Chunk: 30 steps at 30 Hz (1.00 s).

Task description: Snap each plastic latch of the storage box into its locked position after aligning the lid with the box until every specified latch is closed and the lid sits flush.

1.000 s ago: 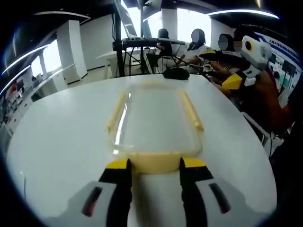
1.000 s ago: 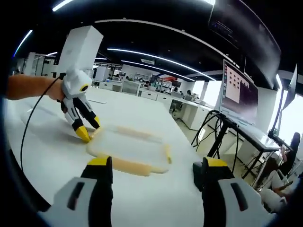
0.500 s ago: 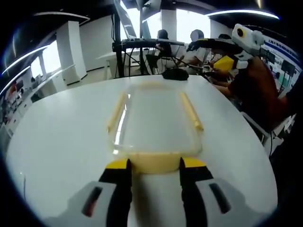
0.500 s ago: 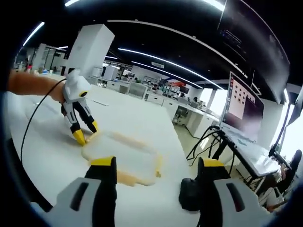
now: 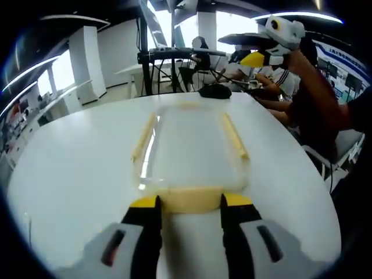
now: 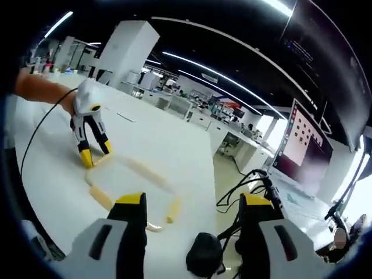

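A wide white table [image 5: 70,168] carries the storage box [image 5: 189,154], a clear, shallow container with its lid on and pale yellow latches along its edges; it lies flat near the middle of the tabletop in the left gripper view. The nearest latch [image 5: 192,199] is a yellow bar at the box's close end. The left gripper [image 5: 190,203] has its yellow tips set at the two ends of this bar, jaws parted with the latch between them; whether they press on it cannot be told. The right gripper [image 6: 193,202] is held in the air with its jaws spread wide and nothing between them; in the left gripper view it shows raised high at the upper right, well apart from the box. In the right gripper view the box [image 6: 129,186] lies below and beyond the jaws, and a black computer mouse [image 6: 203,254] sits on the table just past its far end.
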Each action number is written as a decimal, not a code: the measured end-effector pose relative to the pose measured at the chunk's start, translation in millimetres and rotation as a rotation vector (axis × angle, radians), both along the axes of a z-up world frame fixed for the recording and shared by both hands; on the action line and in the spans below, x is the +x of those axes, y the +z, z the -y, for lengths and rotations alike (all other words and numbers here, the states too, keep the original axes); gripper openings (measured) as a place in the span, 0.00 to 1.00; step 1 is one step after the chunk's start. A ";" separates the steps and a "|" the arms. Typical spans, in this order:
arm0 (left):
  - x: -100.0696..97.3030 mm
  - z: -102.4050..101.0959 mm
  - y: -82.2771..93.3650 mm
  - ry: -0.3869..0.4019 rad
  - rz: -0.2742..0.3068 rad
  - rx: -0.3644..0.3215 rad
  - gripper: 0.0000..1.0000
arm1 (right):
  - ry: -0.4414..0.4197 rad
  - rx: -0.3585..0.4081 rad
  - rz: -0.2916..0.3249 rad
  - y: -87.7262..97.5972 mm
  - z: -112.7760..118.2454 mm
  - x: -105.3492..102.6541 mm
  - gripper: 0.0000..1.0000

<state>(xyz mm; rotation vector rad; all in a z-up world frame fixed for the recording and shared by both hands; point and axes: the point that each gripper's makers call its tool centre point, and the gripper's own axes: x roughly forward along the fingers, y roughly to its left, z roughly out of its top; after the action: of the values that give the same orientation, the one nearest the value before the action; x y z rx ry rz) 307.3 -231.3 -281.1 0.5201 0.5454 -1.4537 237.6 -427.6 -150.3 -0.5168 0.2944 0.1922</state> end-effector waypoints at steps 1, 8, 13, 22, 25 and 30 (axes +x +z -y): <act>-0.1 -0.1 0.0 0.000 0.000 -0.001 0.39 | 0.016 0.005 -0.016 -2.2 0.6 2.3 0.57; 0.7 0.1 -0.8 -0.002 0.001 0.002 0.39 | 0.091 -0.049 -0.080 -7.7 8.9 14.2 0.55; -0.3 -0.1 -1.3 -0.005 0.000 0.011 0.39 | 0.153 -0.138 -0.111 -11.8 20.0 23.8 0.56; 0.2 0.3 -2.0 -0.009 0.000 0.014 0.39 | 0.400 -0.155 -0.170 -29.0 12.8 41.1 0.59; 0.3 0.4 -2.0 -0.009 0.000 0.015 0.39 | 0.438 -0.198 -0.213 -40.3 16.2 46.6 0.58; 1.0 0.5 -1.7 -0.011 -0.001 0.015 0.39 | 0.528 -0.238 -0.283 -56.5 12.4 50.6 0.58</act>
<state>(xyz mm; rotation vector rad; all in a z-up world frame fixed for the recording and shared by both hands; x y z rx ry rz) 308.2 -231.7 -282.7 0.5348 0.5554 -1.4612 288.2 -440.0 -206.9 -0.7999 0.4558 0.7540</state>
